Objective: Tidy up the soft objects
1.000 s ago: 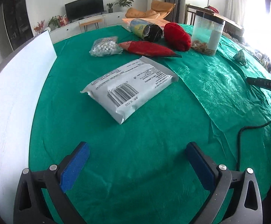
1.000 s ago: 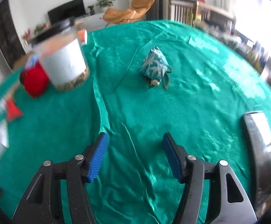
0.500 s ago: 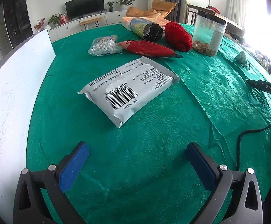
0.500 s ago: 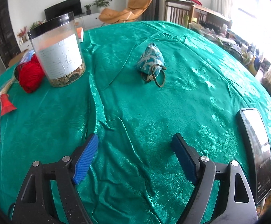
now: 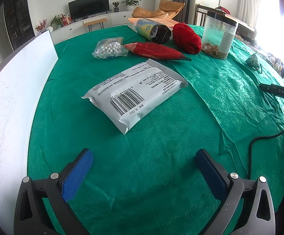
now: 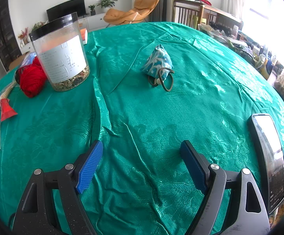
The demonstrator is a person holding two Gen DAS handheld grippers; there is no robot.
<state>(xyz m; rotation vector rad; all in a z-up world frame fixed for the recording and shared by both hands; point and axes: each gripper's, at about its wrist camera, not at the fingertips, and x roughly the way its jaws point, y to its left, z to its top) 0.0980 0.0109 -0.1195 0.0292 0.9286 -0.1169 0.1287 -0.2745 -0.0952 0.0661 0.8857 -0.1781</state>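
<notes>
**A:** So what's on the table? Biggest stuff first.

**B:** A green tablecloth (image 5: 142, 176) covers everything, with a white board (image 5: 14, 98) standing along the left edge. In the middle lies a flat grey packet (image 5: 136, 94), barcode up. Behind it stands a clear jar (image 5: 218, 37) with a black lid, touching a red yarn ball (image 5: 187, 38). Near those are a long red pouch (image 5: 153, 51) and a bag of white beads (image 5: 108, 49). Off to the right, well apart from the rest, sits a small blue patterned pouch (image 6: 157, 62). A phone (image 6: 269, 156) lies at the right edge.

**A:** And the claws?

**B:** The left gripper (image 5: 144, 154) gapes wide, nothing in it, short of the packet. The right gripper (image 6: 142, 148) just spread its jaws wider, also empty, with only cloth between them.
</notes>
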